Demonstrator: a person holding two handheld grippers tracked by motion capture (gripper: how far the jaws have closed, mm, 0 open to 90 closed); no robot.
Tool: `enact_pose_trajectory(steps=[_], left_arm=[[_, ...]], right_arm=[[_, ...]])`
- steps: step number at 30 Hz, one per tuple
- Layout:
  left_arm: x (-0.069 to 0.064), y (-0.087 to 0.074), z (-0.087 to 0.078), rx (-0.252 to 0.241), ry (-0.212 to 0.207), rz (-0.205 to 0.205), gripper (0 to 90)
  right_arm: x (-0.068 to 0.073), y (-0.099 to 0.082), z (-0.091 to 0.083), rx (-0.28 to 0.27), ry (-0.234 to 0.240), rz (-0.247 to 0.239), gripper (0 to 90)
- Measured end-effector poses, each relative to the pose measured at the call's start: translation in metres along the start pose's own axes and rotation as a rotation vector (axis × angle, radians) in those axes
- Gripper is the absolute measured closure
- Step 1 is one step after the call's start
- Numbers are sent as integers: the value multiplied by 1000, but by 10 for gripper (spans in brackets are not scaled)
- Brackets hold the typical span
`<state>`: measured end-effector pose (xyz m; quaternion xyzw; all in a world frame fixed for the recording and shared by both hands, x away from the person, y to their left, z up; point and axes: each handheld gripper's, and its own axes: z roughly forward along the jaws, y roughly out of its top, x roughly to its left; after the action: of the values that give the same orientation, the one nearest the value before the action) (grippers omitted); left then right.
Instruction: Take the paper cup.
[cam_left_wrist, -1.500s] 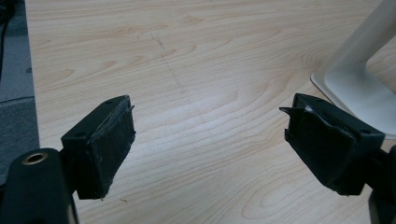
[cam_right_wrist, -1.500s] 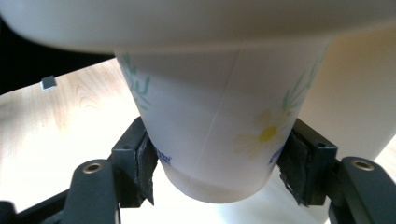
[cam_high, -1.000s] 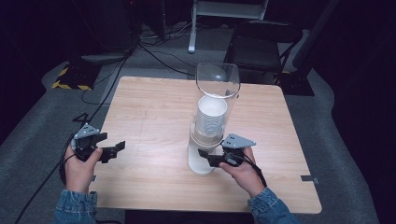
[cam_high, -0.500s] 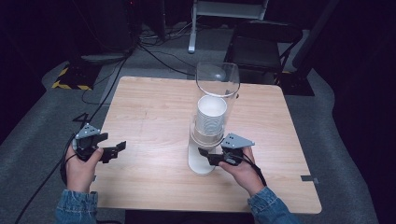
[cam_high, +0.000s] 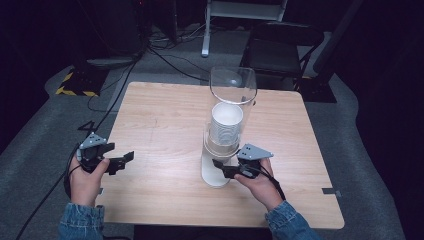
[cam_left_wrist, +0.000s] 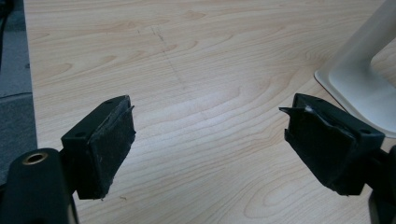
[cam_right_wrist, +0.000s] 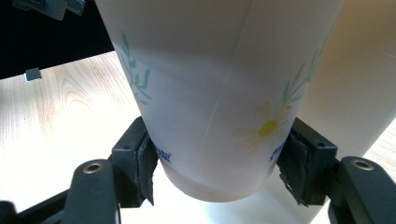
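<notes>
While left hand-held gripper (cam_high: 125, 159) gapes, right hand-held gripper (cam_high: 218, 167) tight around paper cup (cam_right_wrist: 215, 107).

A dark room with a wooden table

The table (cam_high: 165, 115) is light wood with a square top. It stands on a grey floor (cam_high: 45, 130). Black cables (cam_high: 165, 55) run over the floor behind the table. A black chair (cam_high: 280, 47) stands at the back, beside a white stand (cam_high: 207, 30). Yellow and black striped tape (cam_high: 75, 90) lies on the floor at the left. The back of the room is very dark, but light falls on the table.
</notes>
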<state>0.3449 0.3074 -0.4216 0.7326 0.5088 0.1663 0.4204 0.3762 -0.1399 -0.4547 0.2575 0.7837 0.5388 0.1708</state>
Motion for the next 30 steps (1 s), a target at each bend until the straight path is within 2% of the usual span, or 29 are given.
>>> enact_pose_trajectory(steps=[27, 28, 29, 30], left_arm=[[-1, 0, 2, 5, 1, 4, 155], [-1, -1, 3, 5, 1, 4, 155], [-1, -1, 3, 7, 1, 4, 155], [-1, -1, 2, 6, 0, 3, 155]], right_arm=[[2, -1, -1, 14, 9, 22, 359], [2, -1, -1, 19, 10, 23, 359], [2, -2, 0, 50, 13, 23, 361], [2, -6, 3, 103, 6, 9, 361]])
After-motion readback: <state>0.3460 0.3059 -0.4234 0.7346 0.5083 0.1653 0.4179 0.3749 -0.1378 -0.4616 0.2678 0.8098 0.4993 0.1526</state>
